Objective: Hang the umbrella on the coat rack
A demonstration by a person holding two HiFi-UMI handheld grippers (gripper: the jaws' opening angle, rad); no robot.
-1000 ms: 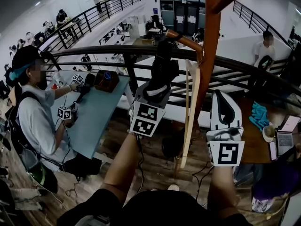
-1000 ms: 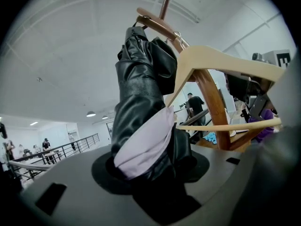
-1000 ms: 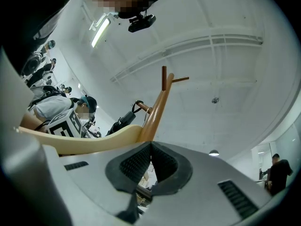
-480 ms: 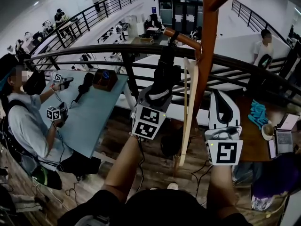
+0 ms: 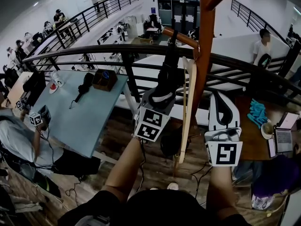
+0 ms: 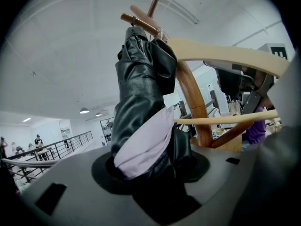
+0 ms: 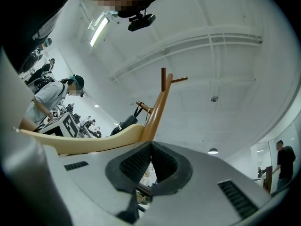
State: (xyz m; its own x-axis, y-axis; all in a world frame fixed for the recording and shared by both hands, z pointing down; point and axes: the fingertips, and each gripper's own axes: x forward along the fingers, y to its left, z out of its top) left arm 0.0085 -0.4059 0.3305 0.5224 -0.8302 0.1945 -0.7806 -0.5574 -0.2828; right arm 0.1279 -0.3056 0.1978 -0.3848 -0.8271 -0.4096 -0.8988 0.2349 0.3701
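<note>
The black folded umbrella (image 5: 168,72) stands nearly upright against the wooden coat rack pole (image 5: 203,65). Its top strap sits at the brown peg (image 5: 181,37) that sticks out to the left of the pole. My left gripper (image 5: 161,93) is shut on the umbrella's lower part; in the left gripper view the black fabric with a pale lilac band (image 6: 141,93) fills the jaws, and the peg (image 6: 141,22) shows above it. My right gripper (image 5: 220,100) hangs to the right of the pole, shut and empty, and its own view shows the pole (image 7: 157,107) ahead.
A pale curved wooden slat (image 5: 188,107) hangs close beside the pole, between the two grippers. A black railing (image 5: 94,51) runs behind the rack. A teal table (image 5: 84,112) with a seated person (image 5: 19,135) lies left, a brown desk with a laptop (image 5: 284,135) right.
My left gripper has sunk a little with the umbrella, closer to the pole. The right gripper has kept still. The person at the teal table has shifted toward the picture's left edge.
</note>
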